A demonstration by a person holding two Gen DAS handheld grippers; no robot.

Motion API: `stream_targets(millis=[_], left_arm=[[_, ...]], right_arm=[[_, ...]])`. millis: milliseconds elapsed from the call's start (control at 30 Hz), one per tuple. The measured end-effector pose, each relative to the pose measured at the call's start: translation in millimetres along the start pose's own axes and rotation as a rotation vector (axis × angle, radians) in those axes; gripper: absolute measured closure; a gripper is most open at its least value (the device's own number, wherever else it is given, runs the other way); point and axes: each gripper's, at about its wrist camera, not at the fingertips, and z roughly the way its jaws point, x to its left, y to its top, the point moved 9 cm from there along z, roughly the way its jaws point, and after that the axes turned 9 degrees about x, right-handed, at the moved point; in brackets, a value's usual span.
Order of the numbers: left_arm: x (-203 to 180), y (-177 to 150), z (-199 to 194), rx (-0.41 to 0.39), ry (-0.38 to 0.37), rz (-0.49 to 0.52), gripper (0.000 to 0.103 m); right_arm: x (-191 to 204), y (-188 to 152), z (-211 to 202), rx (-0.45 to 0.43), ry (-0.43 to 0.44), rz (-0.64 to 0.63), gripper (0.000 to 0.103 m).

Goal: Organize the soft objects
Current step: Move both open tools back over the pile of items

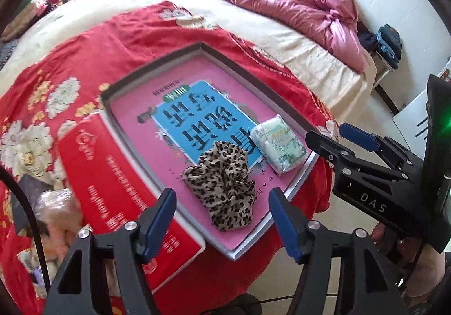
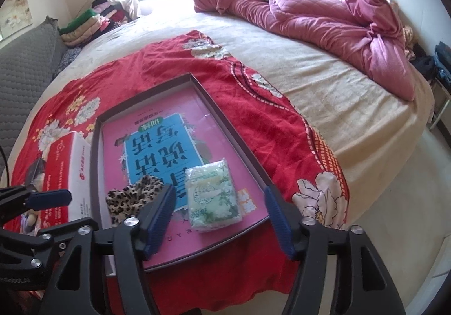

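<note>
I take the shallow tray [image 1: 248, 66] with the pink printed floor as my landmark; it lies on a red flowered blanket [image 1: 84, 61] spread over the bed [image 2: 324, 89]. Against the tray's left edge I see a red and white carton [image 1: 112, 188], and left of that, at the picture's edge, a blurred heap of pale soft things that I cannot make out. My left tool [image 1: 222, 219] hangs above the tray's near end with its blue pads spread wide and nothing between them; the leopard-print cloth [image 1: 222, 188] lies bunched on the tray floor directly beyond its fingertips, untouched. Just right of that cloth, still inside the tray and near its right-hand wall, sits the white and green soft packet [image 1: 277, 145], lying flat and apart from the cloth. My right tool [image 2: 220, 216] is poised over that packet, its jaws likewise wide apart and gripping nothing, the packet showing freely between the pads on the tray floor. Beyond the tray, on the far right of the bed, a pink quilt [image 2: 338, 19] lies crumpled.
</note>
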Motion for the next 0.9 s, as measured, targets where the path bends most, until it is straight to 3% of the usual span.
stream_targets(millis=[67,233,900], left_arm=[[3,-3,-11,-0.021,-0.002,-0.006,0.025],[16,-8,-34,-0.071,0.036,-0.025,0.023],[91,-54,-91,-0.146,0.068,-0.185,0.023]], right_arm=[[5,0,-7,-0.008,0.0,-0.005,0.032],[22,2,-27,-0.042,-0.012,-0.035,0.03],[102,-3,-81,-0.137,-0.015,-0.145,0.028]])
